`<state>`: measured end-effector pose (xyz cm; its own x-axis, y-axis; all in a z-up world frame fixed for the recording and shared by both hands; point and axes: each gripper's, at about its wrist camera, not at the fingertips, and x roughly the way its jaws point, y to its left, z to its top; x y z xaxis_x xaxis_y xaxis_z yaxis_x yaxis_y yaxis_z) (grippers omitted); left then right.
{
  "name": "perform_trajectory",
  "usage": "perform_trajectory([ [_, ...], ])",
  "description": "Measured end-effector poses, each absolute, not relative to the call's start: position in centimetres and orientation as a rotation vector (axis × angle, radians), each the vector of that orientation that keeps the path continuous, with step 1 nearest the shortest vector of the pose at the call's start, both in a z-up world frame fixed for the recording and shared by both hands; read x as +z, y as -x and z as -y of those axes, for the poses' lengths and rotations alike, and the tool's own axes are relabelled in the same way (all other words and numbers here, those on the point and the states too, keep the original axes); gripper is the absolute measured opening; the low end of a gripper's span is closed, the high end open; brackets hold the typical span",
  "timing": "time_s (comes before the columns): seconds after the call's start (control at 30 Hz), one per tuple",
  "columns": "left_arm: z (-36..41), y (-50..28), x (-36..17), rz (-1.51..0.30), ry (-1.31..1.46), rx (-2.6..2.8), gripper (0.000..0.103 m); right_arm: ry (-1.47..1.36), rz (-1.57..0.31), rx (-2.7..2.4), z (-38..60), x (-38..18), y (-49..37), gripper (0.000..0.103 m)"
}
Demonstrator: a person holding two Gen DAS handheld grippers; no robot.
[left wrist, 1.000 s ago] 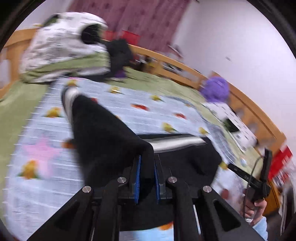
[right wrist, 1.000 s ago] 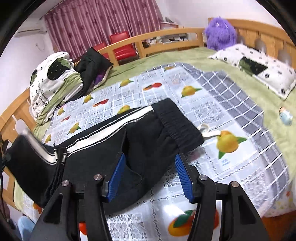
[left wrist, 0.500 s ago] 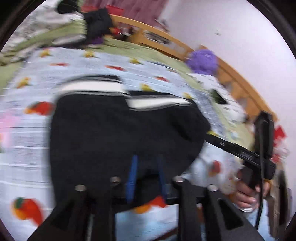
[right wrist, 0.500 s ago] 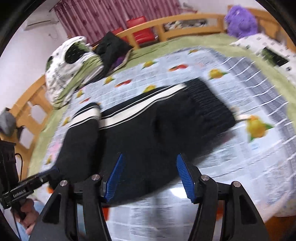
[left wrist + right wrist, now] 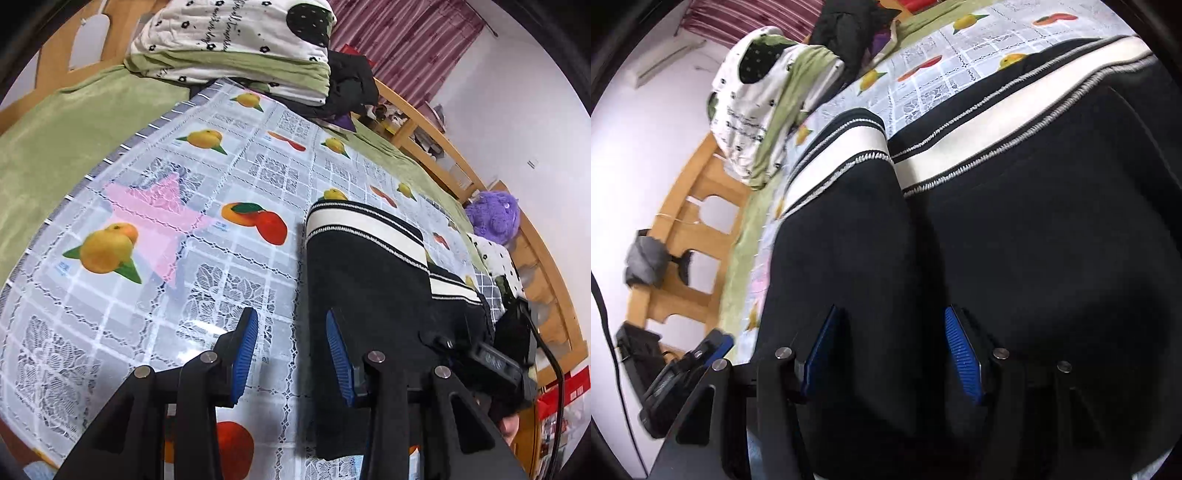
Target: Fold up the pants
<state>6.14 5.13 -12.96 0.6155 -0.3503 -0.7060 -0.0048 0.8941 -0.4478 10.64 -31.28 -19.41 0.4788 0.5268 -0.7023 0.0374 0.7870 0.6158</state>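
**Kid:** Big bed, this one! It has a shiny fruit cloth (image 5: 207, 173) on top, a wooden rail (image 5: 436, 136) round it, and a pile of bedding (image 5: 229, 48) at the far end.

**Friend:** Where are the pants?

**Kid:** The black pants (image 5: 369, 280) lie flat on the fruit cloth, near the edge where the person stands. One leg end is already laid back over the rest. You can see its white stripe (image 5: 365, 230) on top.

**Friend:** Which way do they stretch?

**Kid:** Long ways, side to side along the near edge of the bed. The folded end is on the left.

**Friend:** What is the left gripper (image 5: 291, 358) doing?

**Kid:** Its jaws have just been opening. Now they stand apart and hold nothing. One blue pad hangs over the bare cloth and the other over the left edge of the pants. So the pants lie to its right.

**Friend:** And the right gripper (image 5: 886, 354)?

**Kid:** Its jaws stand apart too, not pinching anything. It points down right over the black cloth, above the line where the folded leg meets the rest.

**Friend:** Which one is closer to the pants?

**Kid:** The right one, I think. It is over the middle. The left one sits at the folded end, so I guess they could lift that end and fold it over again.
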Motion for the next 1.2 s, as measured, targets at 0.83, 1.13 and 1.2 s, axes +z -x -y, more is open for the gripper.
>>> perform_trajectory([
  [0.83,8.2,-3.1,-14.2,-0.979,0.267,-0.593,0.037,-0.295,-0.907,-0.088,52.5,-11.7,-8.1,0.011],
  [1.13,13.8,1.4,-14.2,-0.984,0.082,-0.755,0.063,-0.349,-0.861,-0.101,55.3,-12.5,-6.2,0.043],
  [1.2,15.1,1.7,-14.9,-0.986,0.021,-0.686,0.063,-0.389,-0.869,-0.106,55.8,-13.1,-6.0,0.048],
])
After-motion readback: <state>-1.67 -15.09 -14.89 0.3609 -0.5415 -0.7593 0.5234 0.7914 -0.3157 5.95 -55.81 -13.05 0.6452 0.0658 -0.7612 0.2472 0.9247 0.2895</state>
